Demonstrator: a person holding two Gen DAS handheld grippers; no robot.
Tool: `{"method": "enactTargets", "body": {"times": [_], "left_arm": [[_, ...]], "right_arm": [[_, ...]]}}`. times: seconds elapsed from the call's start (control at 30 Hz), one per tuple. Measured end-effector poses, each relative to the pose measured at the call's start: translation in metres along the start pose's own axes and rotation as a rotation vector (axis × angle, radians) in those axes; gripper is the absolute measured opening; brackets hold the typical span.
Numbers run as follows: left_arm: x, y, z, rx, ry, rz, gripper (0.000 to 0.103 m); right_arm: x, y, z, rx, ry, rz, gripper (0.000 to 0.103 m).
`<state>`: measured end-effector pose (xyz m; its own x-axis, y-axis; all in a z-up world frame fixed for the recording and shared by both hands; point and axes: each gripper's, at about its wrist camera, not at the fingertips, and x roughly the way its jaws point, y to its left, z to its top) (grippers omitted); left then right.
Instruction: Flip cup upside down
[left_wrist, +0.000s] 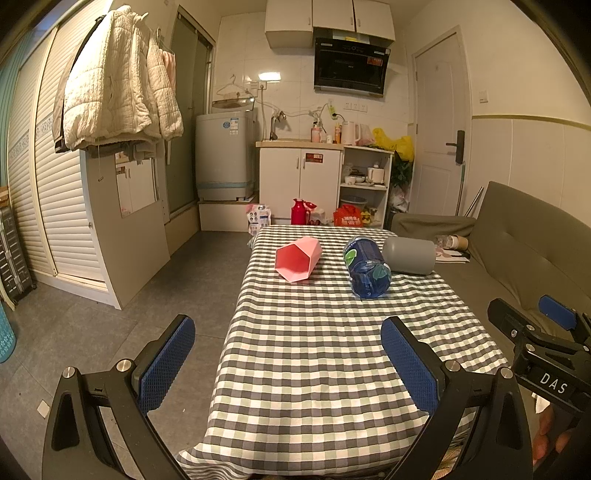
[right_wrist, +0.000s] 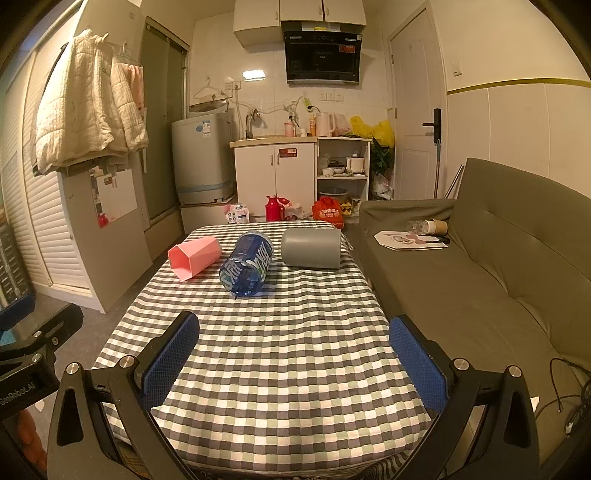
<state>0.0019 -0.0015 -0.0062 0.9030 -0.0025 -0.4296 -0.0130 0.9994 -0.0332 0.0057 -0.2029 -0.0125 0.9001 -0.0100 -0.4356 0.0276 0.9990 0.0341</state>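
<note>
Fingers of the left gripper (left_wrist: 288, 363) and right gripper (right_wrist: 293, 363) spread wide, holding nothing, blue textured pads over bare checkered tablecloth (right_wrist: 280, 350). Far across it, three cups lie tipped: faceted pink cup (right_wrist: 194, 257), printed blue cup (right_wrist: 246, 264), smooth grey cup (right_wrist: 311, 247), interior hidden.

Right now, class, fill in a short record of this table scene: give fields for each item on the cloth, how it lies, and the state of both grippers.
surface: table with checked cloth
pink cup: on its side, open mouth facing the camera, leftmost
blue bottle: on its side, middle, just right of the pink cup
grey cup: on its side, rightmost, near the far edge
left gripper: open, empty, over the near end of the table
right gripper: open, empty, over the near end
task status: no cup is upside down yet
</note>
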Motion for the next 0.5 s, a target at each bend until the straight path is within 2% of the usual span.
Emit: {"method": "enactTargets", "body": {"times": [0.5], "left_arm": [[0.0009, 0.0002, -0.0007, 0.0, 0.003, 0.002, 0.103]], "right_arm": [[-0.0002, 0.0009, 0.0015, 0.001, 0.006, 0.002, 0.103]]}}
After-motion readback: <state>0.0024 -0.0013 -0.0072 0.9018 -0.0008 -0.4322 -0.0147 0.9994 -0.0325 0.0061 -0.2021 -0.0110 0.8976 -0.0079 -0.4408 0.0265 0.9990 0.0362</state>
